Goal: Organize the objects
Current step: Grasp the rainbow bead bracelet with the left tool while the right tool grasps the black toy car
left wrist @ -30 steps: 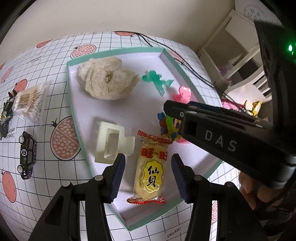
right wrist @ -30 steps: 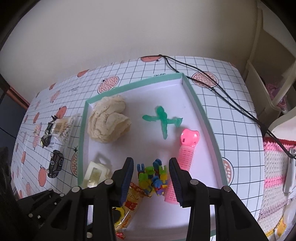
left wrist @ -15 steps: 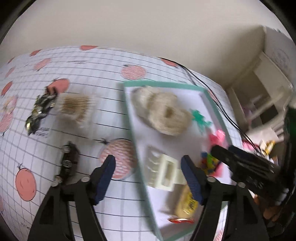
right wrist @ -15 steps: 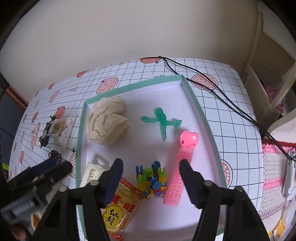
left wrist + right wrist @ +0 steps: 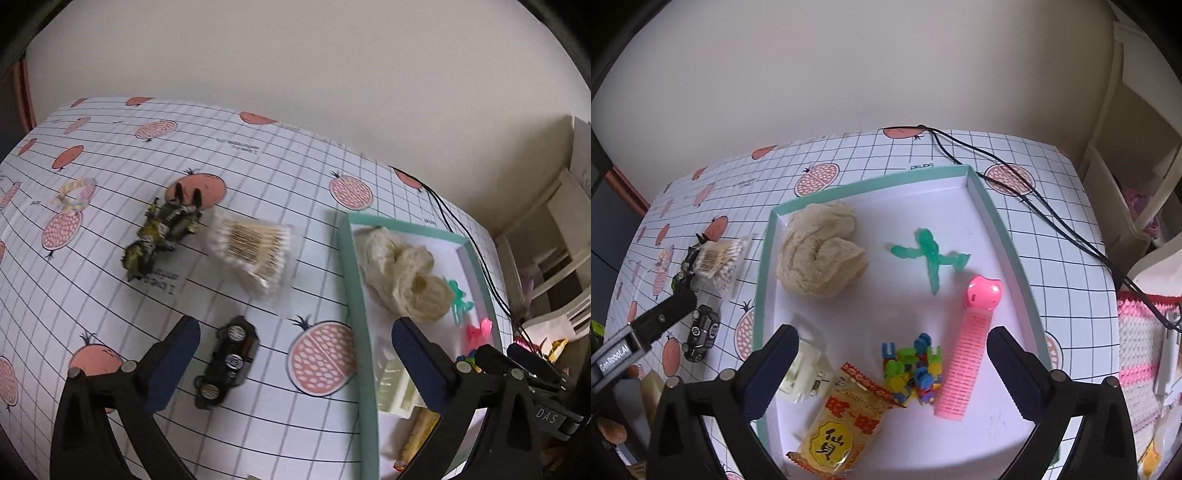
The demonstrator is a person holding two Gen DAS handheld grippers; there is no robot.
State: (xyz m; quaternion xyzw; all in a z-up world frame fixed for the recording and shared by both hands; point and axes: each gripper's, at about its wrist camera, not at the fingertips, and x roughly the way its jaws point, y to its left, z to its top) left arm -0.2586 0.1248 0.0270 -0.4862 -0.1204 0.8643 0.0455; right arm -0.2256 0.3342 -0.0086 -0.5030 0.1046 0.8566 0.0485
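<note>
A green-rimmed white tray [image 5: 991, 210] holds a beige loofah [image 5: 820, 254], a green figure [image 5: 932, 256], a pink roller [image 5: 967, 365], coloured blocks [image 5: 912, 373], a yellow snack packet [image 5: 842, 421] and a cream clip [image 5: 801, 373]. My right gripper [image 5: 888, 347] is open and empty above the tray's near half. My left gripper [image 5: 295, 339] is open and empty over the tablecloth left of the tray [image 5: 352, 280]. A black toy car [image 5: 227, 360] lies just inside its left finger. A pack of cotton swabs [image 5: 255, 251] and a dark crumpled toy [image 5: 159, 232] lie farther back.
A pastel hair tie [image 5: 74, 194] lies at the far left of the tablecloth. A black cable [image 5: 1027, 199] runs past the tray's right rim. White shelves [image 5: 1137, 155] and a pink knitted cloth [image 5: 1137, 332] stand to the right of the table.
My left gripper swung left from over the snack packet in the tray to over the tablecloth by the toy car, opening wider. My right gripper opened wider and pulled back slightly.
</note>
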